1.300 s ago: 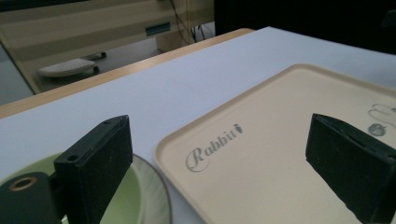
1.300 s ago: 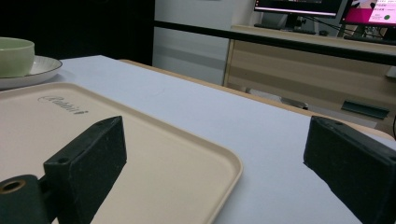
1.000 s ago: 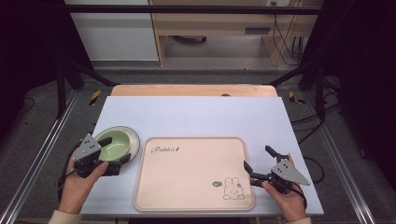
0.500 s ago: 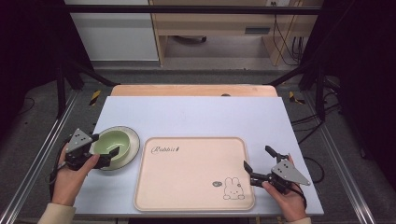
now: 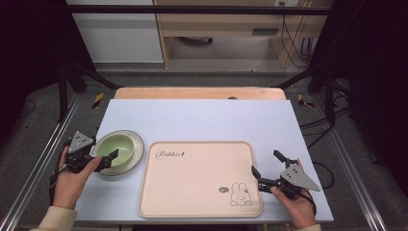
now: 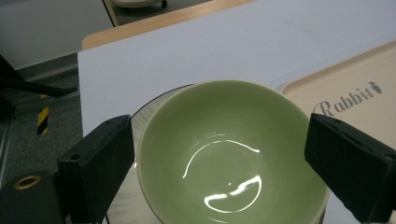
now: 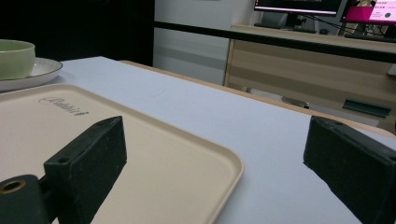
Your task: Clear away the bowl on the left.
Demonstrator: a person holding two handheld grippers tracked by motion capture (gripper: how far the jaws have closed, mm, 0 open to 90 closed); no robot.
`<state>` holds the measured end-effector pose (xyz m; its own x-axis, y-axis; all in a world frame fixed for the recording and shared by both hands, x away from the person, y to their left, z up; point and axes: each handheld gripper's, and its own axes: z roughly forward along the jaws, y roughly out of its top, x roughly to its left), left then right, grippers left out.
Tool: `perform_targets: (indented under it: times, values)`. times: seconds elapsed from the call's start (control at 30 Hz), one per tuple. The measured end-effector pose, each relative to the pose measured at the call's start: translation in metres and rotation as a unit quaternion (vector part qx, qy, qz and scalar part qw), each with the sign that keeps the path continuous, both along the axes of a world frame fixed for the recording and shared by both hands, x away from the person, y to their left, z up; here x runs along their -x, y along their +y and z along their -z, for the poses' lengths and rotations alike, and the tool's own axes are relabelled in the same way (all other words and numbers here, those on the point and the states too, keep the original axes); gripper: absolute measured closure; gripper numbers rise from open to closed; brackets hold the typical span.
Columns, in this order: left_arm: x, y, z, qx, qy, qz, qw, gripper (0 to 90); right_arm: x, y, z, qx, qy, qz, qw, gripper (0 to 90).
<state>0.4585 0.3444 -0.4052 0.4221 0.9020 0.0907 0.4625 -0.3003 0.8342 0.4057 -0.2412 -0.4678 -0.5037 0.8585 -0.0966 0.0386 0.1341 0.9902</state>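
Observation:
A pale green bowl [image 5: 117, 147] stands on a dark-rimmed plate [image 5: 138, 144] at the table's left. My left gripper [image 5: 107, 150] is open at the bowl's left side. In the left gripper view, the bowl [image 6: 229, 154] sits between the wide-apart jaws of that gripper [image 6: 222, 125] and neither jaw touches it. A beige tray [image 5: 199, 183] with "Rabbit" lettering and a rabbit drawing lies in the middle. My right gripper [image 5: 266, 163] is open and empty at the tray's right edge. From the right gripper [image 7: 217, 127], the tray [image 7: 154, 144] lies low in front, with the bowl [image 7: 14, 57] far left.
The white table top [image 5: 207, 120] has free room behind the tray. A wooden strip [image 5: 197, 93] runs along its far edge. Metal rails [image 5: 38, 163] flank both sides, with cables on the floor at right. A desk with monitors [image 7: 322, 7] stands beyond the table.
My left gripper has drawn back a little to the left, away from over the bowl. The bowl, the tray and the right gripper have stayed put.

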Motion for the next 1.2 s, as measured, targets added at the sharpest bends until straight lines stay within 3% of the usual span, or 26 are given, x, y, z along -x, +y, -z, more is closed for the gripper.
perform_targets:
  times: [0.13, 0.17, 0.33, 0.53, 0.7, 0.77, 1.2]
  values:
    - [-0.003, 0.000, 0.001, -0.006, 0.004, -0.011, 0.9999, 9.0, 0.000, -0.001, 0.000, 0.001, 0.000, 0.000, 1.0000, 6.0]
    - [-0.004, 0.001, 0.002, -0.014, 0.011, -0.024, 0.9996, 9.1, 0.000, -0.001, 0.000, 0.000, 0.000, 0.000, 1.0000, 6.0]
    - [-0.009, 0.003, 0.004, -0.014, 0.023, -0.039, 0.9989, 9.2, 0.000, 0.000, 0.000, 0.001, 0.000, 0.000, 1.0000, 6.0]
    - [-0.015, 0.007, 0.008, -0.007, 0.052, -0.054, 0.9972, 11.4, 0.000, -0.001, 0.000, 0.002, 0.000, 0.001, 1.0000, 6.0]
    - [-0.019, 0.008, 0.013, -0.012, 0.061, -0.064, 0.9960, 13.1, 0.000, 0.000, 0.000, 0.003, 0.001, 0.000, 1.0000, 6.0]
    - [-0.020, 0.011, 0.014, -0.022, 0.060, -0.085, 0.9943, 15.2, 0.000, 0.000, 0.000, 0.004, 0.002, 0.000, 1.0000, 6.0]
    - [-0.030, 0.025, 0.025, -0.003, 0.094, -0.106, 0.9899, 28.8, 0.000, 0.000, 0.000, 0.006, 0.004, 0.000, 1.0000, 6.0]
